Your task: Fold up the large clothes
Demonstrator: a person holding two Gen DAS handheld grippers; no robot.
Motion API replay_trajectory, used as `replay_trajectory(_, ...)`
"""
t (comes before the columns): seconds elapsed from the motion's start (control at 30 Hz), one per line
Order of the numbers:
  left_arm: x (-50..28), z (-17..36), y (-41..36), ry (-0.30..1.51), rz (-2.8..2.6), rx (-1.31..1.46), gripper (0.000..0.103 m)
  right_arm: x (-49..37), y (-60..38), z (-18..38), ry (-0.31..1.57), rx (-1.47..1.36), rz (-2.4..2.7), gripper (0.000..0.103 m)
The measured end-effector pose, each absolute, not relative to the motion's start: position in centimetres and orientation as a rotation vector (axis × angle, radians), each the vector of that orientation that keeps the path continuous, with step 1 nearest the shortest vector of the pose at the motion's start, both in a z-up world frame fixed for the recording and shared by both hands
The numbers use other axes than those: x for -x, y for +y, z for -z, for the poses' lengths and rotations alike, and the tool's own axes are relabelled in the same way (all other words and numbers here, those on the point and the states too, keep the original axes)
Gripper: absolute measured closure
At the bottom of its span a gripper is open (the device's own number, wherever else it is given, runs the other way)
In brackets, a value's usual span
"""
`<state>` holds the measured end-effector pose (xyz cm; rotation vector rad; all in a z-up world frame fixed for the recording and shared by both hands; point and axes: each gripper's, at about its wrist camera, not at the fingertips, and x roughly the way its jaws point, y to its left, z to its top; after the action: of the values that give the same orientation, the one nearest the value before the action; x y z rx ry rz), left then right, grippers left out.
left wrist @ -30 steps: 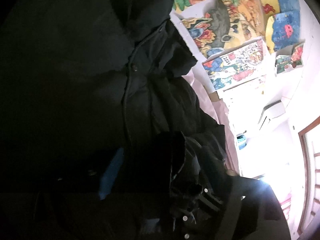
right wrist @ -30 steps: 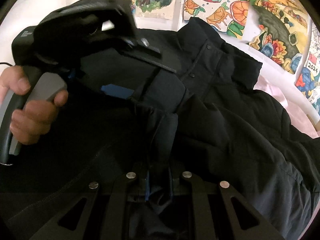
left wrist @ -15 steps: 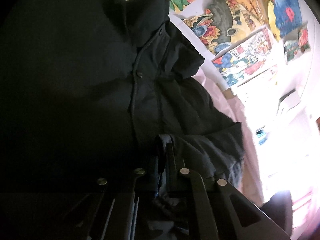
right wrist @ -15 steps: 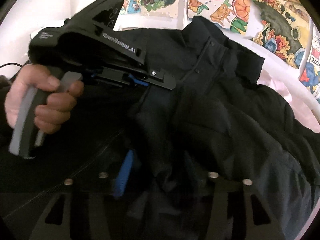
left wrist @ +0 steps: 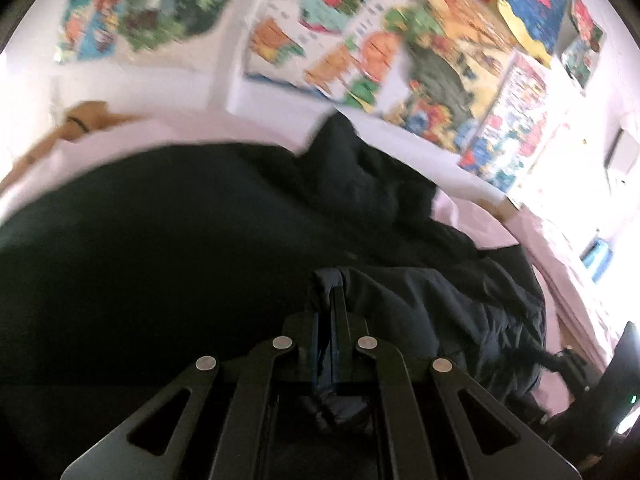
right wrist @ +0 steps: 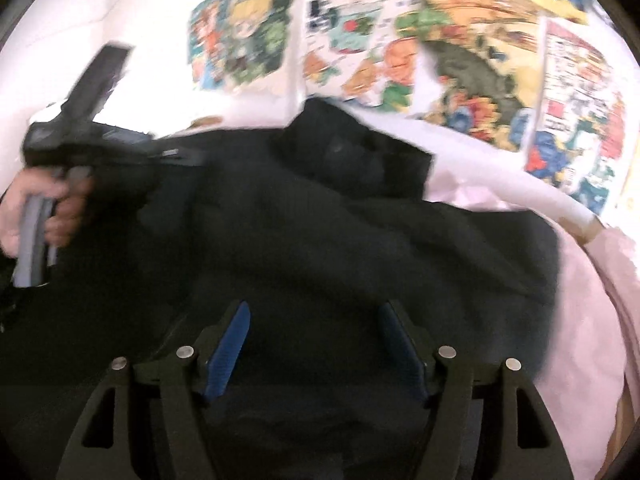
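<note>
Black padded jacket (right wrist: 320, 232) lies on the pink bedsheet (right wrist: 580, 320), mid-fold: left tongs (left wrist: 326, 300) pinch a fabric fold, right tongs (right wrist: 316, 332) spread, empty. Next, likely carry that fold across.

This looks like a bedroom in a home. A bed with a pale pink sheet (right wrist: 580, 320) fills the near ground, and a black jacket (right wrist: 340, 240) lies spread on it. The far white wall (left wrist: 168, 80) is covered with bright, cartoon-style posters (right wrist: 472, 40), hung side by side. A wall-mounted unit (left wrist: 622, 156) sits far right, too washed out to identify.
</note>
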<state>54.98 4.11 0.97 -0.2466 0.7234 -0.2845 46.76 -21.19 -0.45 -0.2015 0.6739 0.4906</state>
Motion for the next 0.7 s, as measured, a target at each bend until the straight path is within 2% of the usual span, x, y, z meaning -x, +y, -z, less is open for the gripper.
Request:
replay_trajectory(0.2, -53.8, -2.7, 10.0, 0.635, 0.120, 0.231, 0.101, -48.9, -23.6, -0.6, 0.643, 0.107, -0.381, 0.029)
replay_trajectory(0.33, -54.1, -2.0, 11.3, 0.673, 0.071, 0.226, 0.101, -51.3, -24.3, 0.0, 0.667, 0.086, -0.308, 0.029)
replay_trajectory(0.47, -55.1, 0.4, 10.6, 0.744, 0.021, 0.126, 0.101, -54.3, -23.8, 2.6, 0.740, 0.140, -0.241, 0.029)
replay_trajectory(0.7, -56.9, 4.8, 10.0, 0.817, -0.032, 0.025, 0.099, -58.2, -24.9, 8.8, 0.949, 0.062, -0.257, 0.028)
